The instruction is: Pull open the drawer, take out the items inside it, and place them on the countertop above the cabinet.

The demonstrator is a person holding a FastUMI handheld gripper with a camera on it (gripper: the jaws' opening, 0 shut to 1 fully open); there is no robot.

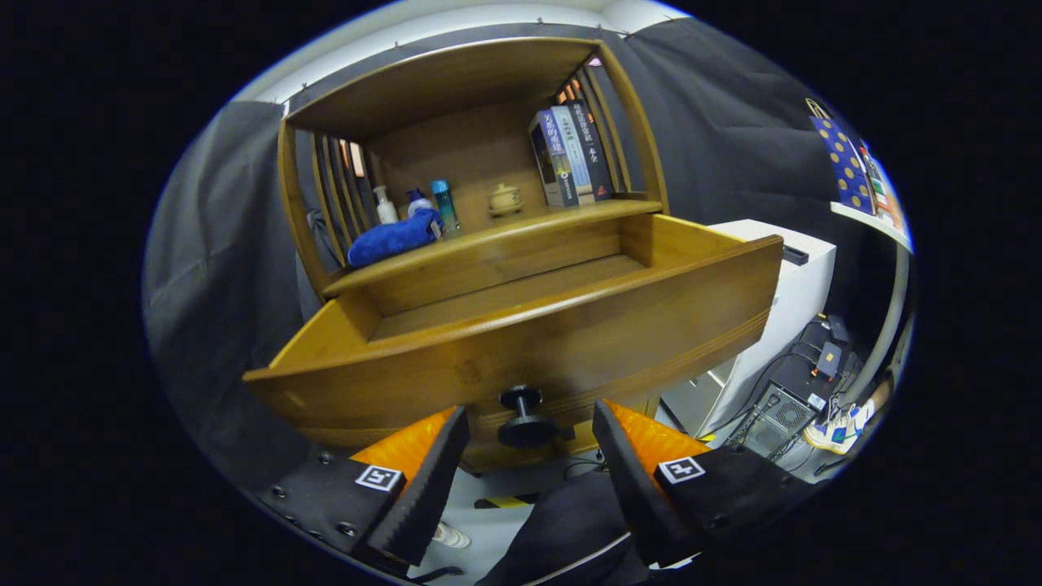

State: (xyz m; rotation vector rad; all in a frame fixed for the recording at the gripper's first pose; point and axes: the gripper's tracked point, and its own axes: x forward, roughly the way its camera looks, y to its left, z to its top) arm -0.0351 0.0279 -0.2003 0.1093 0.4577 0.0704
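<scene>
Dark cloth walls close round a wooden cabinet point(488, 244) whose drawer point(521, 334) stands pulled well out. Its round knob point(525, 417) sits between the 2 fingers of the gripper point(529, 460), which are spread apart and touching nothing. What shows of the drawer floor looks bare. On the countertop point(521, 228) above lie a blue cloth bundle point(395, 238), 2 small bottles point(444, 205), a little lidded pot point(505, 198) and several upright books point(570, 155). The bundle looks soft and light, best pinched mid-fold; the drawer seems stiff and heavy, moved by its knob.
</scene>
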